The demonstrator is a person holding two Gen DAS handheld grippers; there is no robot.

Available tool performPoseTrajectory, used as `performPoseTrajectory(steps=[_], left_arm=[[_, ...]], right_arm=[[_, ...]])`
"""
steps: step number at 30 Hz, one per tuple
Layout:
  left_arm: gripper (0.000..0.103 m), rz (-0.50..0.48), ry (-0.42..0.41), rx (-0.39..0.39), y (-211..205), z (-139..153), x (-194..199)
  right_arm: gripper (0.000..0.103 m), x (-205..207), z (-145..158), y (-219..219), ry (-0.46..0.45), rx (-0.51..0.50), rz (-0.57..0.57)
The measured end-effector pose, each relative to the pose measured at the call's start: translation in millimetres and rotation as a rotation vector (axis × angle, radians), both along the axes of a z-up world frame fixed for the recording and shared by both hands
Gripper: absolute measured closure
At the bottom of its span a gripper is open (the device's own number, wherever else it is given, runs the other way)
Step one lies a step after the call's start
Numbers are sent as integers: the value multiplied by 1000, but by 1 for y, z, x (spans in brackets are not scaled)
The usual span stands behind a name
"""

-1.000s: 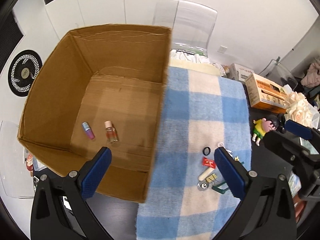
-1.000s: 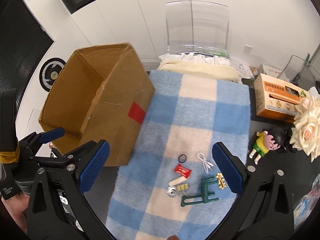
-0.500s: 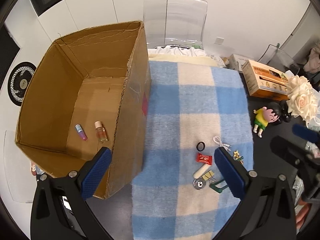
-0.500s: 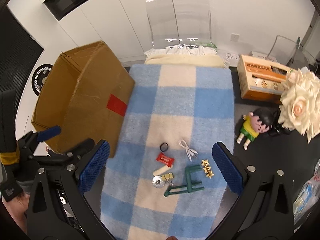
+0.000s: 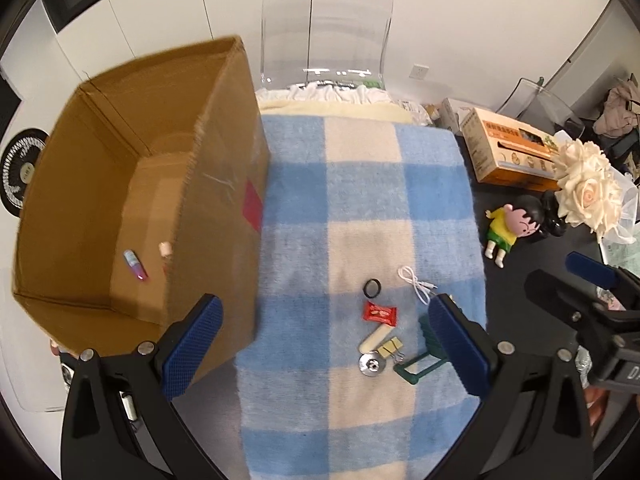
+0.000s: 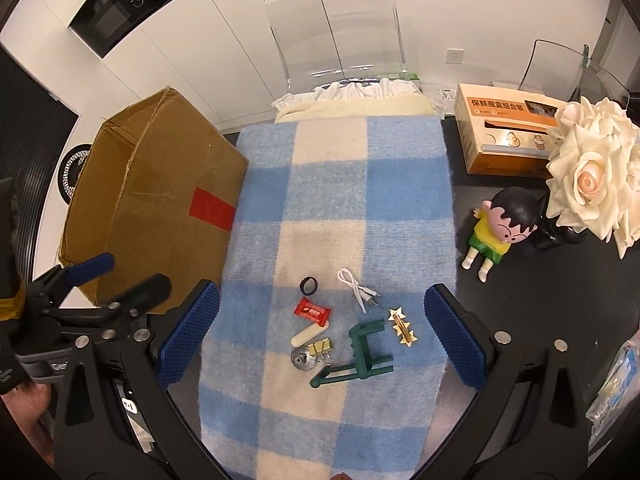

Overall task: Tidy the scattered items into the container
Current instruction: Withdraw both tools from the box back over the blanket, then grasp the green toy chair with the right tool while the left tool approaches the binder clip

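An open cardboard box (image 5: 224, 184) (image 6: 160, 184) stands at the left of a blue-and-cream checked blanket (image 5: 360, 208) (image 6: 344, 200). Inside it lie a pink-blue tube (image 5: 135, 265) and a small bottle (image 5: 165, 249), partly hidden by the box wall. Scattered on the blanket: a black ring (image 6: 308, 285), white cable (image 6: 357, 289), red wrapper (image 6: 313, 311), cream capsule (image 6: 309, 333), yellow clips (image 6: 320, 348), metal disc (image 6: 303, 360), green toy chair (image 6: 360, 354), gold star clip (image 6: 403, 326). My left gripper (image 5: 326, 346) and right gripper (image 6: 322, 334) are both open and empty, above the items.
A cartoon doll (image 6: 494, 234), white roses (image 6: 592, 176) and an orange carton (image 6: 516, 128) stand on the dark table right of the blanket. A clear chair (image 6: 340, 36) is behind. A fan (image 5: 20, 168) is far left.
Both grippers have moved right and back, away from the box. The left view now shows the box's outer wall and the scattered items between its fingers. Nothing was picked up.
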State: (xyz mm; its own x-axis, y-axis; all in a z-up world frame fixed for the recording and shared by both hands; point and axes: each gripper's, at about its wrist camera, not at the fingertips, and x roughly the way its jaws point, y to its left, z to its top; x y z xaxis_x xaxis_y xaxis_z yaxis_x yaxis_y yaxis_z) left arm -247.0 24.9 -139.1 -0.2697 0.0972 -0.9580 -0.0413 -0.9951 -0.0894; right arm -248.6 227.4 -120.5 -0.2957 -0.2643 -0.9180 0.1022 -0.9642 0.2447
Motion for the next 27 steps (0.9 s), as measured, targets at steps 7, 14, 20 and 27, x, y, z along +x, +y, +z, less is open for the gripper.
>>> performPoseTrajectory(steps=[7,14,20,27], left_arm=[[1,-28,-50,19,18,-26,7],[1,-56,-135,20,30,-67,17],[1,-60,-191,36,31,-98,25],[1,-67,-240,40,34,-126,32]], right_arm=[[0,8,-20,9,-41,12,-2],[0,20,-54,17,-112,25,6],[0,29,-84,24,-172,15,4],[0,36,-114,21,-239,5,32]])
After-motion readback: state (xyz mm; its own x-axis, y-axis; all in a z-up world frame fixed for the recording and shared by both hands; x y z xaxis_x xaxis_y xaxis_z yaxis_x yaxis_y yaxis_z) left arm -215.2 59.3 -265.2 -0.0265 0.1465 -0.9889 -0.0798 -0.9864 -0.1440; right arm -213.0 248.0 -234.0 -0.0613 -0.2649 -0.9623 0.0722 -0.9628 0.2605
